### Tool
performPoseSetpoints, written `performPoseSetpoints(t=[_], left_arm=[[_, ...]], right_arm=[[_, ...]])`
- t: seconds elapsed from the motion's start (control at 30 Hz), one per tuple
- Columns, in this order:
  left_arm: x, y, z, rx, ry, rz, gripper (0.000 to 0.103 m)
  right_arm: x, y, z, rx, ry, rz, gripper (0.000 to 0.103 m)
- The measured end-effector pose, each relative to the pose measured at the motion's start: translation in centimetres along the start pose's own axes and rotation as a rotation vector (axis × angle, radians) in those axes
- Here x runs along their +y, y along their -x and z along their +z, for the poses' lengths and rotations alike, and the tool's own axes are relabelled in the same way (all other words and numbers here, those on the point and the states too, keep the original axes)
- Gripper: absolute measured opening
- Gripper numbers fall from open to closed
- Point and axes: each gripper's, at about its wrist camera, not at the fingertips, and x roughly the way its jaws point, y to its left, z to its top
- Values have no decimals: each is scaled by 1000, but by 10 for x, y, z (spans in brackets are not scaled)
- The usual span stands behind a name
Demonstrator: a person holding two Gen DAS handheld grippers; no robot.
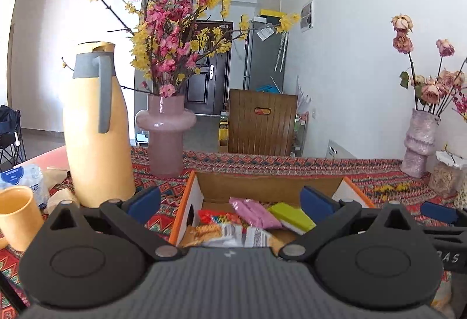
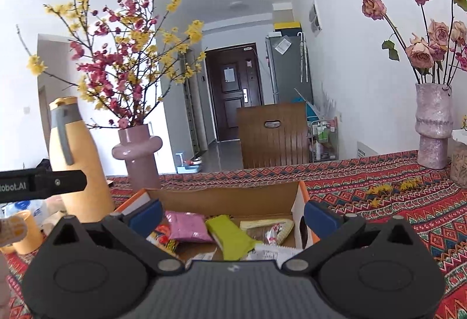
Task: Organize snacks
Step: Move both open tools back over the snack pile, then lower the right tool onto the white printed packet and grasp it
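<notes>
Left gripper (image 1: 230,202): spread, empty, low over the box.
Right gripper (image 2: 232,216): spread, empty, alongside.
Snacks: pink pack (image 2: 188,225), green pack (image 2: 230,237) and others loose in the box (image 2: 221,197).
Handling: likely light, crinkly, slippery; pinch a flat edge.
Beyond: jug (image 1: 96,129), vase (image 1: 165,129).

Your left gripper (image 1: 230,199) is a matte black plastic tool with a ribbed dark-grey centre body carrying a small white mark. Two rounded black housings flank it, each with a shallow circular recess and a triangular cut-out above. Black link arms pivot on silver-grey round pins and end in blue rectangular finger pads (image 1: 144,202). Your right gripper (image 2: 233,216) has the same build: ribbed grey body, black lobes, silver pins, blue pads (image 2: 321,219). White lettering ending "obot.AI" marks the left tool's black side bar in the right wrist view.
</notes>
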Motion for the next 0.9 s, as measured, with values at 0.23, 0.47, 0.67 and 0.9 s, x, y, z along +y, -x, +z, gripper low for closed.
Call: performPoseSetpoints(t=[0.23, 0.47, 0.67, 0.9], left_arm=[[18, 10, -20, 56, -1, 23, 103], [36, 16, -47, 123, -8, 37, 103], [48, 14, -69, 171, 2, 45, 103], [61, 4, -89, 199, 30, 57, 103]], right_arm=[[-4, 18, -23, 72, 6, -5, 103], [-12, 29, -50, 154, 0, -26, 103], [-25, 31, -74, 222, -17, -63, 103], [-33, 27, -87, 258, -35, -76, 103]])
